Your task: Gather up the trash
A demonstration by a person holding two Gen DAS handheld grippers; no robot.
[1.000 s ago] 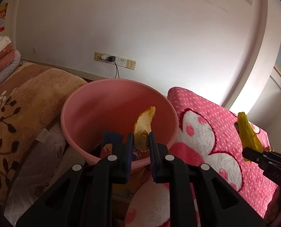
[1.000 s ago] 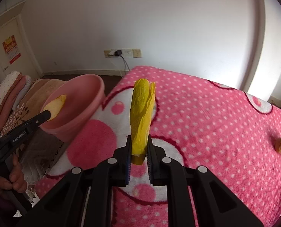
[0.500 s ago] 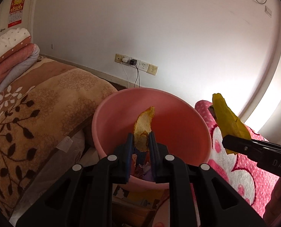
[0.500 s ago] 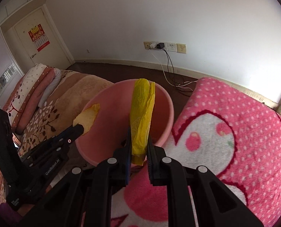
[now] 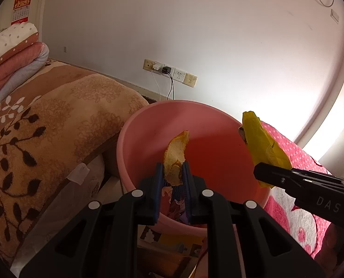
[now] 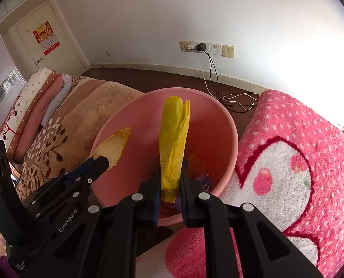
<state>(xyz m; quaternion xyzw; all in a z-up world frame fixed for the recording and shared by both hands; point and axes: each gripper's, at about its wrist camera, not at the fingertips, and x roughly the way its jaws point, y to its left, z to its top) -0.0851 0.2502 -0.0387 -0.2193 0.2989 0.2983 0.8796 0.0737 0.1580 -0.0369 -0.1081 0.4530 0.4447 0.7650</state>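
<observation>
A pink plastic bin (image 5: 146, 125) (image 6: 232, 125) stands between two beds, with scraps of trash at its bottom. My left gripper (image 5: 173, 176) (image 6: 102, 161) is shut on a piece of orange peel (image 5: 175, 155) (image 6: 112, 144) and holds it over the bin's opening. My right gripper (image 6: 170, 183) (image 5: 258, 173) is shut on a crumpled yellow wrapper (image 6: 174, 139) (image 5: 262, 143), which stands upright above the bin's near right side. Both pieces hang over the bin, apart from each other.
A brown leaf-patterned blanket (image 5: 44, 127) (image 6: 79, 115) with folded bedding (image 5: 11, 55) lies left of the bin. A pink dotted blanket (image 6: 299, 162) (image 5: 299, 157) lies to the right. Wall sockets (image 6: 206, 47) with trailing cables sit behind, above dark floor. A box (image 5: 172, 243) sits under the bin.
Both grippers have swung leftward to over the pink bin, still carrying the peel and the yellow wrapper. The right one came from above the pink blanket and travelled farther.
</observation>
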